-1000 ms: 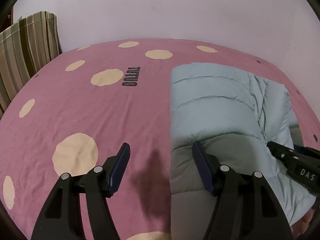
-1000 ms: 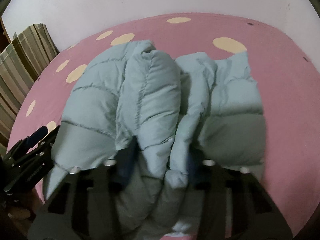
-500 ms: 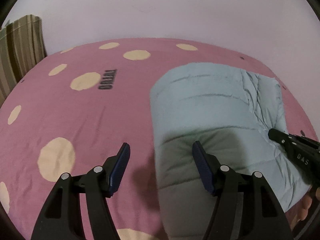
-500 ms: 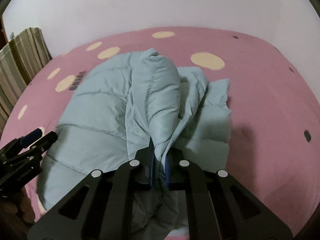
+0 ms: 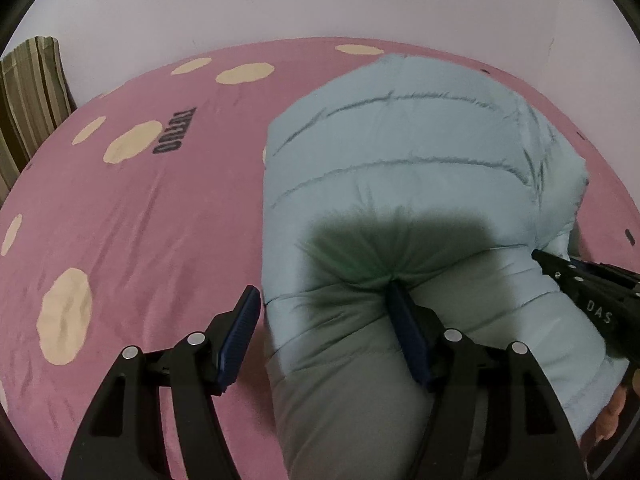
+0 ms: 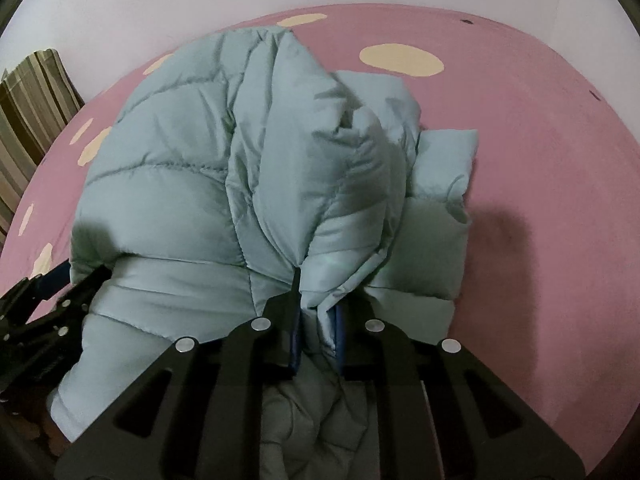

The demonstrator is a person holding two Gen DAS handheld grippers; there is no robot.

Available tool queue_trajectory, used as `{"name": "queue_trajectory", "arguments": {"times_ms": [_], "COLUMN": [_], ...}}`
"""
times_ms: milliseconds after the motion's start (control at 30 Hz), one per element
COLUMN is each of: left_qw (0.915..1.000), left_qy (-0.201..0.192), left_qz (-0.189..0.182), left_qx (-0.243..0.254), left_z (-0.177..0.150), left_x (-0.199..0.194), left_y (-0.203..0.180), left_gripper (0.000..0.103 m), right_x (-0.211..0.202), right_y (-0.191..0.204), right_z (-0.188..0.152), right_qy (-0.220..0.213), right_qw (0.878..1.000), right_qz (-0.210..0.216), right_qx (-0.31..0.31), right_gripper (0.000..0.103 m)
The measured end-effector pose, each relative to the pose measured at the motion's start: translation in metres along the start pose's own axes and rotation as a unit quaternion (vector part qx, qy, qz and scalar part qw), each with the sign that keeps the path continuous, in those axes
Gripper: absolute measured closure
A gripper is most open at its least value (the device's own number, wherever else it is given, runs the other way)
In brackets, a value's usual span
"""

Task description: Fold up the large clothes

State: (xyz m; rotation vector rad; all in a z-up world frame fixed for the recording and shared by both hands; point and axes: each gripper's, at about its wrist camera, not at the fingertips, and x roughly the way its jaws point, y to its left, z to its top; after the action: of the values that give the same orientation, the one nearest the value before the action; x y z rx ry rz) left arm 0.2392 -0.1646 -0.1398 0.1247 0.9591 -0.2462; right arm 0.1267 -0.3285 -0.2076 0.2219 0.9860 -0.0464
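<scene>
A pale blue puffer jacket [image 6: 192, 184] lies bunched on a pink bed sheet [image 5: 132, 216] with cream dots. The right hand-held gripper [image 6: 316, 320] is clamped narrowly on a gathered fold at the jacket's near edge. The left hand-held gripper [image 5: 324, 320] is spread wide, its right finger [image 5: 404, 320] pressing into the jacket's near left side, its left finger over the sheet. A striped cushion [image 5: 32, 92] stands far left.

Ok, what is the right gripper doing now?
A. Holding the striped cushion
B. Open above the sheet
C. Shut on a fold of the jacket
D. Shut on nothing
C: the right gripper has its pads closed on a pinched fold of the jacket.
</scene>
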Motion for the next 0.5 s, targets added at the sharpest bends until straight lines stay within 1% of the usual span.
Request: {"name": "queue_trajectory", "arguments": {"times_ms": [133,300,400,500], "left_qw": [1.0,0.9998,0.9997,0.9991], "left_qy": [0.002,-0.017,-0.024,-0.04], "left_qz": [-0.002,0.003,0.0,-0.008], "left_qx": [-0.001,0.013,0.003,-0.016], "left_z": [-0.001,-0.001,-0.005,-0.008], "left_x": [0.004,-0.01,-0.03,-0.051], "left_y": [0.001,-0.001,0.003,0.011], "left_gripper": [0.037,0.037,0.037,0.038], "right_x": [0.002,-0.009,-0.029,-0.058], "right_y": [0.001,0.005,0.004,0.008], "right_z": [-0.002,0.0,-0.003,-0.009], "right_qy": [-0.005,-0.014,-0.026,-0.051], "right_qw": [1.0,1.0,1.0,0.999], "right_qz": [-0.005,-0.009,0.0,0.003], "right_qx": [0.001,0.003,0.014,0.012], "right_gripper": [0.092,0.09,0.089,0.087]}}
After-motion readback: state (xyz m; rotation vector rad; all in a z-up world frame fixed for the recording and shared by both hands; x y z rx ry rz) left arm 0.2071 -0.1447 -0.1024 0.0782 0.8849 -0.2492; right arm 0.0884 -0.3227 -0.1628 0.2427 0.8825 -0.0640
